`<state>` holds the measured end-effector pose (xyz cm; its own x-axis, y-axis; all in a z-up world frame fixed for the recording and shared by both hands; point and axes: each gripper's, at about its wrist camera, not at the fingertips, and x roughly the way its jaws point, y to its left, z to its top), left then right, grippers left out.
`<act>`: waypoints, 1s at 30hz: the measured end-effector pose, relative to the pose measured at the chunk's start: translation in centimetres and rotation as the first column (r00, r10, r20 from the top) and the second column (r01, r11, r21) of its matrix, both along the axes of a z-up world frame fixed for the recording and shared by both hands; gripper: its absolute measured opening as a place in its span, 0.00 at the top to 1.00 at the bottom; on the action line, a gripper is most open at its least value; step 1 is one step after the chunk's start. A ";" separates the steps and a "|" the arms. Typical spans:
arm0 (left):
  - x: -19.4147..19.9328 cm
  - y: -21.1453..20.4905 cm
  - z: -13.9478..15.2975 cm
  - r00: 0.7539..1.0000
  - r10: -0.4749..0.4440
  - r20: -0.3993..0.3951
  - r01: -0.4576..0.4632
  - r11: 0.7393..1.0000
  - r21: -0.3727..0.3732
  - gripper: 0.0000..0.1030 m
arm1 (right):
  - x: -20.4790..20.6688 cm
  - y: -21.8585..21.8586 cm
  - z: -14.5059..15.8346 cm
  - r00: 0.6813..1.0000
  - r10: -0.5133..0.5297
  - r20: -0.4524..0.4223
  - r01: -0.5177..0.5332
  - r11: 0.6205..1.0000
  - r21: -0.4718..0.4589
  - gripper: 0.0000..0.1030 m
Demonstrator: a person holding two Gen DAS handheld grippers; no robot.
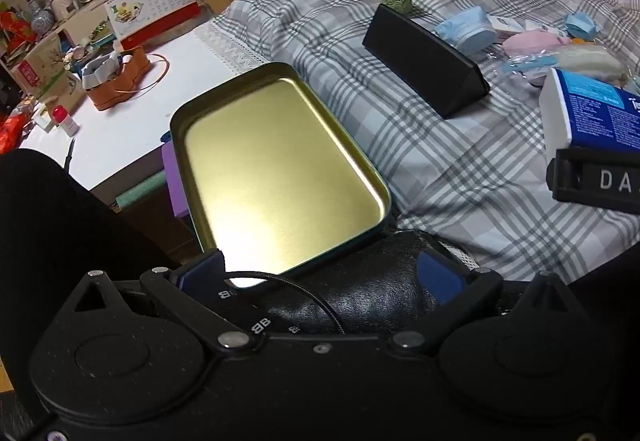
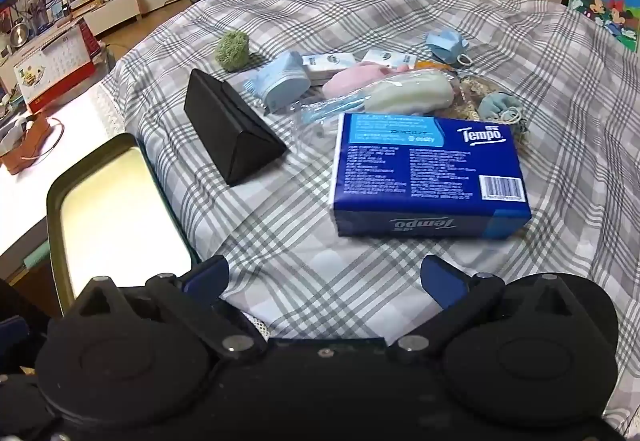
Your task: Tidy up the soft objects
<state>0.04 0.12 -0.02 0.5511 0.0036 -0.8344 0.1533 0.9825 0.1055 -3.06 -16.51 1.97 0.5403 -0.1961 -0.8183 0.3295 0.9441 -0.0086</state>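
Note:
A gold metal tray [image 1: 280,161] lies at the left edge of the plaid bedsheet [image 1: 460,169]; it also shows in the right wrist view [image 2: 116,201]. My left gripper [image 1: 320,273] is open just behind the tray, over a black leather-like surface. My right gripper [image 2: 324,277] is open and empty above the sheet, short of a blue Tempo tissue pack [image 2: 428,173]. Beyond lie soft items: a green pompom [image 2: 232,50], blue masks [image 2: 282,83], a pink bundle [image 2: 356,77], a pale bagged roll [image 2: 408,91] and a small blue pouch [image 2: 496,105].
A black triangular case [image 2: 232,129] lies between tray and soft items. A white table [image 1: 132,113] at left holds a brown organizer [image 1: 116,77], a calendar [image 1: 152,9] and clutter. The right gripper's body [image 1: 596,181] shows at the left view's right edge.

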 end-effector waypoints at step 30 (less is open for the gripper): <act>1.1 2.6 -1.8 0.992 0.120 -0.030 -0.121 0.992 -0.040 0.04 | 0.6 2.8 -1.1 0.994 0.096 -0.042 -0.096 0.995 -0.007 0.01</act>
<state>1.14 2.76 -1.79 0.5254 0.0337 -0.8502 0.0359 0.9974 0.0617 -2.50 -13.66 0.88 0.5224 -0.1521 -0.8390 0.2364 0.9712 -0.0289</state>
